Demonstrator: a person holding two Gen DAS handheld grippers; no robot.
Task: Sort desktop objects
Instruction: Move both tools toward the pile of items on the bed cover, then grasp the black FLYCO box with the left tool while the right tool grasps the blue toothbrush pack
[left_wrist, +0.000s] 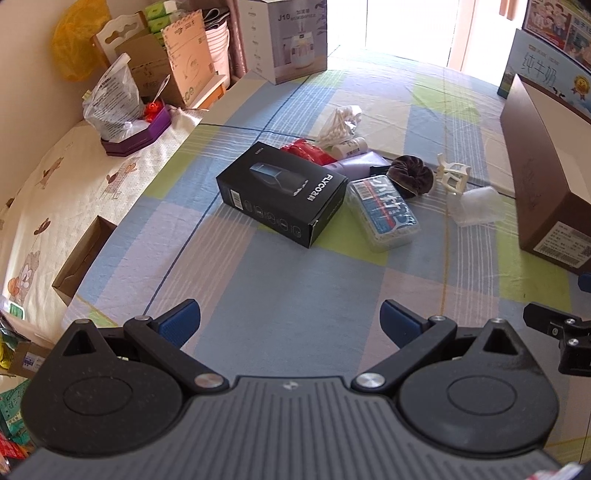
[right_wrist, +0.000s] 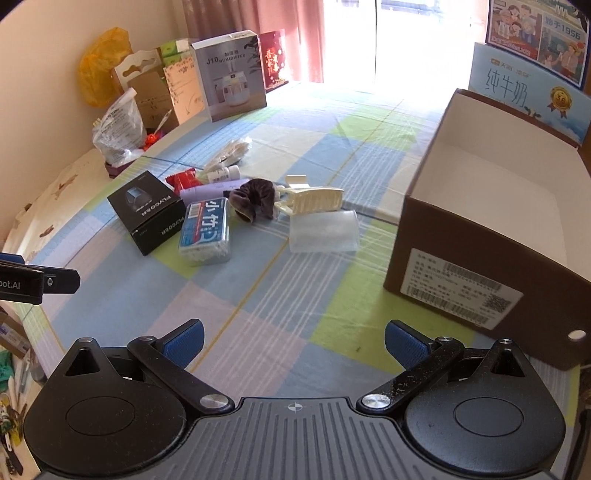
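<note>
A pile of small things lies mid-table on the checked cloth: a black FLYCO box (left_wrist: 282, 194) (right_wrist: 147, 210), a blue-labelled clear case (left_wrist: 384, 212) (right_wrist: 205, 230), a dark brown scrunchie (left_wrist: 412, 177) (right_wrist: 255, 199), a cream hair claw (left_wrist: 452, 175) (right_wrist: 310, 199), a frosted plastic piece (left_wrist: 476, 206) (right_wrist: 323, 230), a red packet (left_wrist: 308, 151) (right_wrist: 184, 181), a small white bottle (left_wrist: 349, 146) and a bag of cotton swabs (left_wrist: 338, 123) (right_wrist: 231, 149). My left gripper (left_wrist: 290, 321) hovers open, short of the pile. My right gripper (right_wrist: 293, 341) is open too, beside an open brown cardboard box (right_wrist: 491, 206) (left_wrist: 543, 184).
A humidifier carton (left_wrist: 295, 37) (right_wrist: 234, 74) stands at the back. Cardboard packs, a plastic bag (left_wrist: 112, 99) and a purple tray sit at the left edge. A blue milk carton (right_wrist: 532, 92) stands behind the brown box. A narrow brown box (left_wrist: 83, 262) lies left of the cloth.
</note>
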